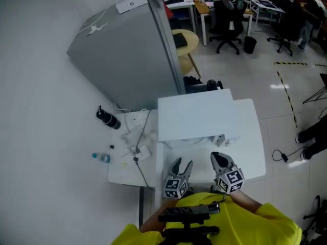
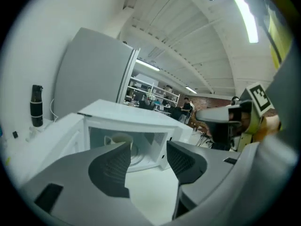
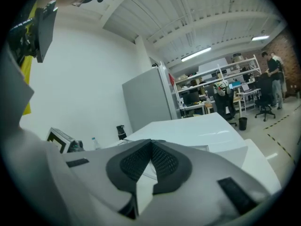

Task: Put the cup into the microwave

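I count one pale cream cup point(image 2: 117, 139). It sits inside the boxy white microwave point(image 1: 196, 117), at the left of the cavity, and the door is open. The near jaw of my left claw point(image 1: 183, 163) hides its lower part.

In all I see one cup, one microwave, two bottles and two claws. By the wall at the left are a small clear plastic bottle point(image 1: 101, 157), a black flask point(image 1: 108, 119) and loose white cables point(image 1: 135, 147).

The left claw hangs half open and empty above the white surface point(image 1: 253, 157). My right claw point(image 1: 220, 158) has its pads together and holds nothing. A tall grey cabinet point(image 1: 127, 45) stands behind.
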Tool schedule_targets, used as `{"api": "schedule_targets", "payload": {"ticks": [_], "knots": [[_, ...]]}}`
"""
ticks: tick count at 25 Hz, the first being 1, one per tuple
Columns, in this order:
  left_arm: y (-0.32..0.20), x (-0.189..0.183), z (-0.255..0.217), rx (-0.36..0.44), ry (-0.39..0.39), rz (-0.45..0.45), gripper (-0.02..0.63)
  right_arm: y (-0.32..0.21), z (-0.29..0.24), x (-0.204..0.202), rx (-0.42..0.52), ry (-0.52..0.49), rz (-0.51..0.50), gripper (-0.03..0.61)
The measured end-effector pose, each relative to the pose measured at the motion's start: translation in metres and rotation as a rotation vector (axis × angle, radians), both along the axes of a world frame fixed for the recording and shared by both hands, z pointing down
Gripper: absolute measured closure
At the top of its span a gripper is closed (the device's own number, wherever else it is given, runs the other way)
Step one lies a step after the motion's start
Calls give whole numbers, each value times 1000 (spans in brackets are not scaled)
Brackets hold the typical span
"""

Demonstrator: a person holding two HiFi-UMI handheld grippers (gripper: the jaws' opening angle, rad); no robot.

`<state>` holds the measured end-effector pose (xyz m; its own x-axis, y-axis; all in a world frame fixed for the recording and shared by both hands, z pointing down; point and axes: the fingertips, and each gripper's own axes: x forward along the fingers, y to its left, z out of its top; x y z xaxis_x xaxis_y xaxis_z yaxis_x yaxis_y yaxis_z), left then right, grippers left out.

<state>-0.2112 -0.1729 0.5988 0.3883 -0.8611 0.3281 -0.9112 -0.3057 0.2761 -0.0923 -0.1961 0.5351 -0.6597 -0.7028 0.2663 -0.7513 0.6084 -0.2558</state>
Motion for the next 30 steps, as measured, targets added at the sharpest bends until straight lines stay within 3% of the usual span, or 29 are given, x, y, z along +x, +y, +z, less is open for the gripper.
{"api": "schedule_targets", "payload": {"ticks": [6,10,17,30], "knots": [[26,-10,-63,65,40,-89,572,20,-33,-2,60,-35,-62,574],[30,6,-74,151,-75,-48,607,30,-38,-7,71,-41,-72,575],[30,15,-88,188,-54,-8,607,36,-40,-22,63,-33,-103,575],[30,10,-79,133,-61,-6,607,32,-32,-17,58,-23,-57,575]]}}
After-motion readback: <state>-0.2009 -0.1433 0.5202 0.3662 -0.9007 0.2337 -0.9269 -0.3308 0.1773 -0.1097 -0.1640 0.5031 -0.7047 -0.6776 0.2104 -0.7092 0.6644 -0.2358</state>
